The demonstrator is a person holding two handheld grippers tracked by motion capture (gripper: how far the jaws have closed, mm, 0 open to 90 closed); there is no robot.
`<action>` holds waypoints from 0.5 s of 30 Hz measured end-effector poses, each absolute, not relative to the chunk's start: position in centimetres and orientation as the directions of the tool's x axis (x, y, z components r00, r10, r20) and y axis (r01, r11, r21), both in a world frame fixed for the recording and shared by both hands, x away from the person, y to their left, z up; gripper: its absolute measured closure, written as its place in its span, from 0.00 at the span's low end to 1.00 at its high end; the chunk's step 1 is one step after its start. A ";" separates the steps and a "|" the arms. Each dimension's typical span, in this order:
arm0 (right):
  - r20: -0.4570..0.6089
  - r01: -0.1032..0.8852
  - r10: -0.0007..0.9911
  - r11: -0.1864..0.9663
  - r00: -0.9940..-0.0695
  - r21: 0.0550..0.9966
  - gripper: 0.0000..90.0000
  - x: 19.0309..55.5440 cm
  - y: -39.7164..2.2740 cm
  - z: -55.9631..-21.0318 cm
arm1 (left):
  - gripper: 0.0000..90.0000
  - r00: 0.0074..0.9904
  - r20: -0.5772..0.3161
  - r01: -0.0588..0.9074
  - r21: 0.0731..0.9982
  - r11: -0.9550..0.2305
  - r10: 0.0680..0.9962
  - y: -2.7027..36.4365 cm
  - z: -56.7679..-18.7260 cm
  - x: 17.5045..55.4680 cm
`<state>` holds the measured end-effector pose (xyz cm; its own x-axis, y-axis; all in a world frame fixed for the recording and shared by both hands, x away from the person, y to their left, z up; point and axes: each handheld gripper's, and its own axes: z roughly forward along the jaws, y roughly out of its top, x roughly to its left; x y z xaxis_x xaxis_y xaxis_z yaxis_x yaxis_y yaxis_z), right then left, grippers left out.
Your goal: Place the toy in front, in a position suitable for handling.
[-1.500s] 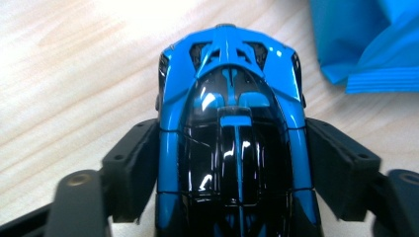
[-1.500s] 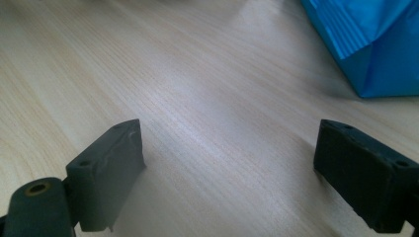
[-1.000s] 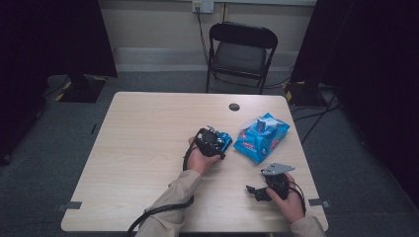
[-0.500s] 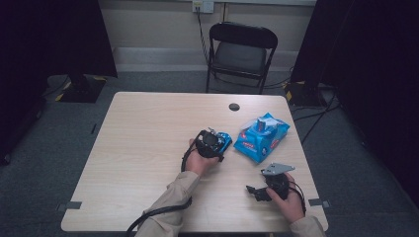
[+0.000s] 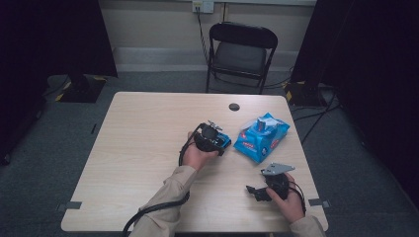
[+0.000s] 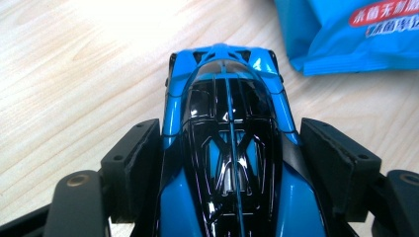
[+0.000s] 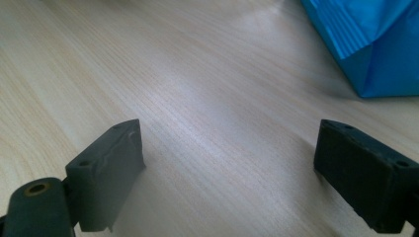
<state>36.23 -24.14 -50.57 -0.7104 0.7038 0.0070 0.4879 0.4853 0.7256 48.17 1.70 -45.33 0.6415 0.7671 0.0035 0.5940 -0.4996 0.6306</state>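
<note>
A blue and black toy car sits nose-out between the jaws of my left gripper. Both pads press its sides, and the jaws have just been closing onto it. In the high view the left gripper holds the car a little above the middle of the table, just left of a blue wipes pack. My right gripper rests low near the front right edge, pointing left. Its jaws stand open over bare wood, with nothing between them.
The blue pack lies just beyond the car and at the far right ahead of the right gripper. A small black disc is set in the light wood table near its far edge. A black folding chair stands behind.
The left gripper has come up slightly with the toy car in it. The right gripper and the blue pack have stayed where they were.
</note>
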 end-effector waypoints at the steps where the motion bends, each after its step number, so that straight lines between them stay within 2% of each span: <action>1: 0.006 0.487 0.703 0.486 -0.711 0.726 0.12 36.2 -24.1 -50.6 | 0.28 0.641 0.005 0.591 0.634 -0.498 0.767 1.7 -45.1 48.2; 6: 0.006 0.487 0.704 0.486 -0.711 0.726 0.12 36.2 -24.1 -50.6 | 0.28 0.646 0.016 0.586 0.631 -0.509 0.764 1.5 -44.8 48.3; 15: 0.007 0.488 0.704 0.485 -0.710 0.726 0.12 36.2 -24.1 -50.6 | 0.28 0.633 -0.011 0.610 0.623 -0.490 0.774 1.9 -46.7 47.7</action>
